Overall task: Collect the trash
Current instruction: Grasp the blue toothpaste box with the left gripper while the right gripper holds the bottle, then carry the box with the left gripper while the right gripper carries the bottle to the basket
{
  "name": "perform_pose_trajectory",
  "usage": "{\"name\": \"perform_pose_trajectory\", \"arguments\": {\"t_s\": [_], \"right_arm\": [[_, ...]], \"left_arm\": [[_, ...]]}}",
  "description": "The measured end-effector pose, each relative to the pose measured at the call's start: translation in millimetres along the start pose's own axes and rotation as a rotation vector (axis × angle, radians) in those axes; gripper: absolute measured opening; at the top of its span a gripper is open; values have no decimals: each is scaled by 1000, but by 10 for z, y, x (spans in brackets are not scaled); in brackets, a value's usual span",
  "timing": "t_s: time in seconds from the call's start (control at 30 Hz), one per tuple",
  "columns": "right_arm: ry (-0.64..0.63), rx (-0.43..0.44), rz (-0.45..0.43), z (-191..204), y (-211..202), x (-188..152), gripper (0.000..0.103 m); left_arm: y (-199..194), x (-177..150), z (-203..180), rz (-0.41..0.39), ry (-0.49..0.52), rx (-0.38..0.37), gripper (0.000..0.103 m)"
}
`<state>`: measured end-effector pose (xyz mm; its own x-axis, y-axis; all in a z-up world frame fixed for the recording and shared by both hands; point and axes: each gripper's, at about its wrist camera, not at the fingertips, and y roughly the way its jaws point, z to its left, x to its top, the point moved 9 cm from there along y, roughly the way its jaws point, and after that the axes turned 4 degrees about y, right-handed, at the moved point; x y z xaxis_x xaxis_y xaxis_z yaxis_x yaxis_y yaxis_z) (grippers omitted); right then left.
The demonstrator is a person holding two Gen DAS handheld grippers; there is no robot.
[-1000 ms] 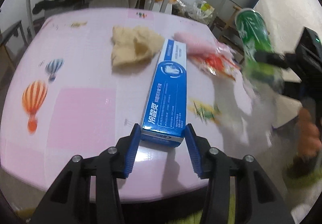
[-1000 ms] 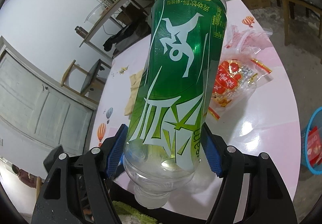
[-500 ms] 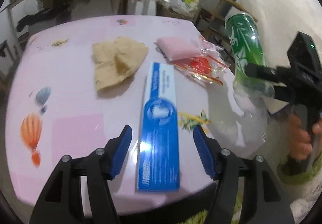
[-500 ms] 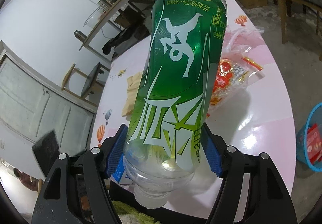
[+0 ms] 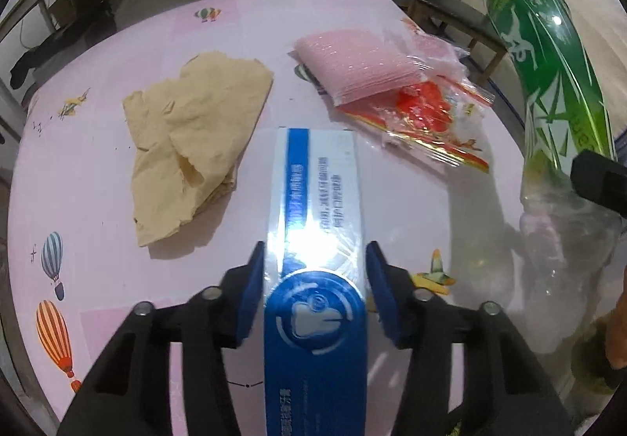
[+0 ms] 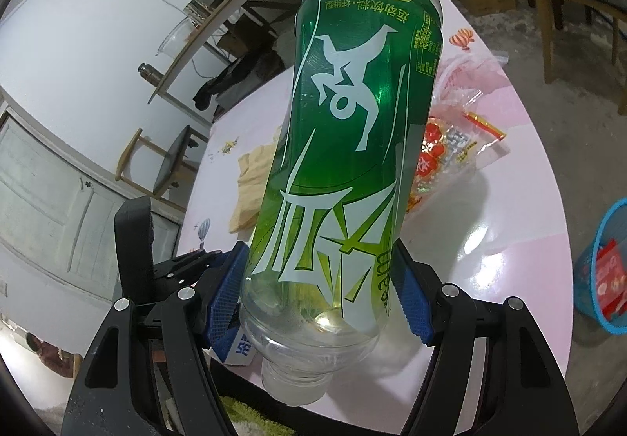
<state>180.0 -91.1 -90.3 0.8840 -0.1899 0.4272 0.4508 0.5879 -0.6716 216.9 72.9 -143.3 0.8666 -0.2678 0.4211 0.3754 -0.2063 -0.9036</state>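
Left gripper [image 5: 313, 291] straddles the blue and white box [image 5: 316, 240] lying lengthwise on the pink worktop [image 5: 98, 200]; its jaws have just been closing, and the blue pads sit against the box's long sides, though glare off the carton makes it hard to say whether they press or only touch. I read this as the pick-up of the second item, caught mid-grasp. Left of the box lies a crumpled tan paper [image 5: 196, 130], and to its right a pink pack [image 5: 352, 63] rests on a red and clear wrapper [image 5: 423, 122], all 3 untouched.

Right gripper [image 6: 317, 291] is clenched on a green bottle [image 6: 348, 161], held neck down above the worktop edge, both pads flat on its lower body. Further right, on the floor, stands a blue basket [image 6: 588, 279] with a red packet already inside.

Next move, as I judge it: firm the left hold, lift the box clear without dragging it, then carry both items over the basket and release.
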Motion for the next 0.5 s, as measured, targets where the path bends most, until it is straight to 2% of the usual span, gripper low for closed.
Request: {"name": "perform_pose_trajectory", "arguments": {"t_s": [0.2,0.5], "right_arm": [[1,-8,-4,17,-2,31,67],[-5,-1,-42,57,-76,45,67]], "left_arm": [[-123,-7,-39,-66,-27,-12,45],[-813,12,-55,-306,-87,-13,45]]}}
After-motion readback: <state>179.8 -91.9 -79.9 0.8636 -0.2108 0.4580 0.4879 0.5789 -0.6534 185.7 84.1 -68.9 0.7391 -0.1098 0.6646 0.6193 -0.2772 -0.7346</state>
